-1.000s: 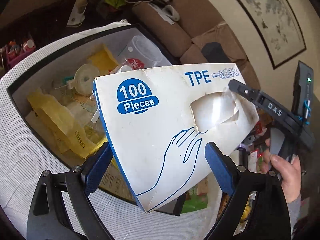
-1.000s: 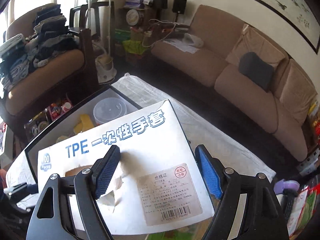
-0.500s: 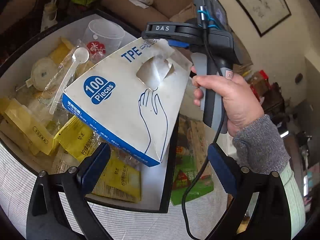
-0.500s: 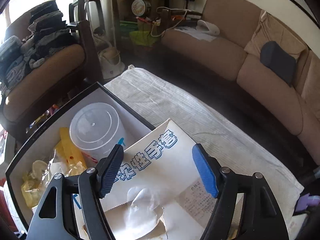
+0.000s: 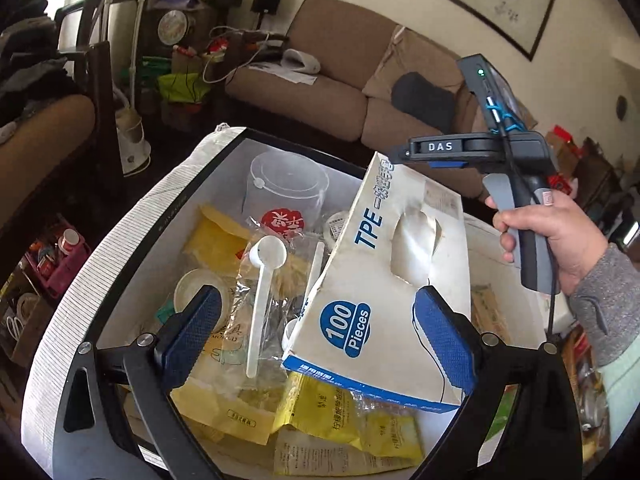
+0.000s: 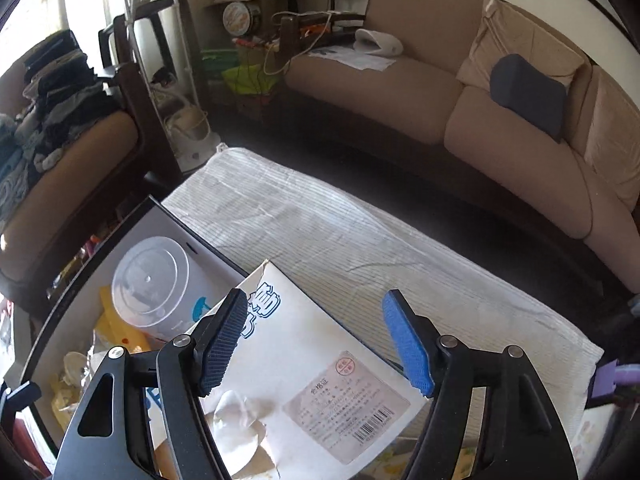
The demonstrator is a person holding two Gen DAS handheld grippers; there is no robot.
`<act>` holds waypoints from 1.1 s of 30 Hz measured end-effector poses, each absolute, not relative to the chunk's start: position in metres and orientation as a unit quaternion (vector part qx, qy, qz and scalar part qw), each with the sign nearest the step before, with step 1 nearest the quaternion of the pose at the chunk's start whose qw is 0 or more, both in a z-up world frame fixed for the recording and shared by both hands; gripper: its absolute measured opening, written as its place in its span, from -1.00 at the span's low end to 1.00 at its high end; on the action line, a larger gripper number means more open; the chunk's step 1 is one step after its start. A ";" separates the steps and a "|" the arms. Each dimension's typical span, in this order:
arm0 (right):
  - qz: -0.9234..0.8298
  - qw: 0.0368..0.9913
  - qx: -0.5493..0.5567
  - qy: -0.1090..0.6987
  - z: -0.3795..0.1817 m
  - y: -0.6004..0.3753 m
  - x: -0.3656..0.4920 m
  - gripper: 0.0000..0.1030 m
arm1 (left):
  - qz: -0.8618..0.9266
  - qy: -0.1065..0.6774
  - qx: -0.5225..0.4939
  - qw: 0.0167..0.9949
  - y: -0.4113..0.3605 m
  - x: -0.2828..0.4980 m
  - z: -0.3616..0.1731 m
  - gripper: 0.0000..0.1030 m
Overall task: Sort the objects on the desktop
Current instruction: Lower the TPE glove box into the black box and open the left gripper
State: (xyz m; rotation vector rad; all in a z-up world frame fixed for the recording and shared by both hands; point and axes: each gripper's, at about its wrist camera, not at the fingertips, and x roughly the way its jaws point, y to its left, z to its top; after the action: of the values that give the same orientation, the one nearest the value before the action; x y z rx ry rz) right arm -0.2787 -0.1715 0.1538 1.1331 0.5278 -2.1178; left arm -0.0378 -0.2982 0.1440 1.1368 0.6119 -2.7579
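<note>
A white and blue glove box (image 5: 384, 280) marked "TPE" and "100 Pieces" stands tilted over the black-rimmed storage box (image 5: 304, 146). Its low end rests on the packets inside. My right gripper (image 6: 314, 340) is shut on the glove box's (image 6: 320, 380) raised far end, a pad on each side. In the left wrist view its upper finger (image 5: 436, 147) shows above that end, with a person's hand (image 5: 560, 240) on the handle. My left gripper (image 5: 318, 338) is open and hangs near the low corner of the glove box, its pads apart from it.
The storage box holds a clear plastic tub (image 5: 284, 188), a white scoop in a clear bag (image 5: 264, 272), a tape roll (image 5: 192, 288) and yellow packets (image 5: 320, 404). A white striped cloth (image 6: 360, 248) covers the table beside it. A brown sofa (image 6: 400, 92) stands behind.
My left gripper let go of the glove box, drew back and rolled. The right gripper took the box's far end and lowered it into the storage box.
</note>
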 end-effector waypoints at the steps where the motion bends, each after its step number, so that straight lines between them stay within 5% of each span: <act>1: -0.807 0.338 0.441 0.200 0.149 -0.173 -0.281 0.41 | -0.899 0.201 0.386 0.040 -0.296 -0.047 0.136 0.88; 5: -0.781 0.381 0.465 0.166 0.144 -0.178 -0.283 0.41 | -0.877 0.212 0.431 0.003 -0.283 -0.055 0.120 0.88; 11: -0.732 0.404 0.500 0.227 0.124 -0.187 -0.255 0.41 | -0.841 0.249 0.472 -0.090 -0.259 -0.053 0.111 0.90; 25: -0.748 0.400 0.411 0.336 0.133 -0.190 -0.177 0.42 | -0.886 0.128 0.438 0.090 -0.276 -0.038 0.130 0.82; 29: -0.740 0.398 0.417 0.346 0.115 -0.208 -0.175 0.42 | -0.872 0.037 0.476 0.111 -0.257 -0.047 0.103 0.62; 33: -0.731 0.400 0.440 0.335 0.099 -0.210 -0.177 0.43 | -0.867 0.032 0.486 0.107 -0.248 -0.056 0.093 0.55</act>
State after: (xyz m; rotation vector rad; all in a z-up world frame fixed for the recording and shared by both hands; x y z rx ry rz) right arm -0.1769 -0.2104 0.0987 1.1139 0.8462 -1.8481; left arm -0.0555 -0.2478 0.0932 1.4312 0.0953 -2.5519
